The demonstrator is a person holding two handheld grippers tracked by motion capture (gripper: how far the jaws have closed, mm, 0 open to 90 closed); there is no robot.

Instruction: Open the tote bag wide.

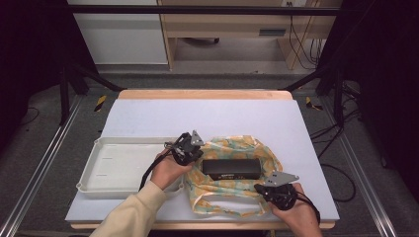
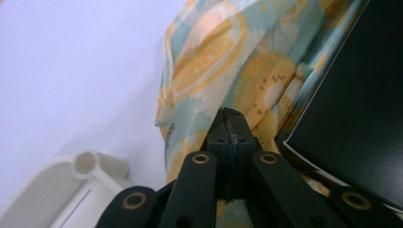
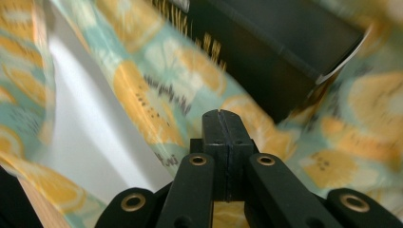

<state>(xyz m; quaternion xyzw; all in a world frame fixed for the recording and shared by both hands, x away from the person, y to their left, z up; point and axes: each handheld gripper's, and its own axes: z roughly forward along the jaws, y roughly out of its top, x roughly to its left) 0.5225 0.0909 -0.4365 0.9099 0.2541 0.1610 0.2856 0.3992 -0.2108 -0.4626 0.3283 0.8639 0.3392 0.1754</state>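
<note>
White shallow tray (image 1: 116,170) at table left, pale table cover (image 1: 207,118), wooden desk (image 1: 222,22) behind, cables (image 1: 304,44) on floor

Left tongs (image 1: 193,149) closed; right tongs (image 1: 265,190) closed.

The cloth bag (image 1: 232,190) is pale mint green, printed with orange-yellow citrus slices and small dark seed specks — some dark lettering too, perhaps, though it blurs. The box (image 1: 231,168) on it is black with small pale markings. Both grippers (image 1: 190,148) (image 1: 277,190) are black, with grey plates on top. The tray (image 1: 106,170) is off-white — the tabletop (image 1: 197,116) pale lavender-white.
</note>
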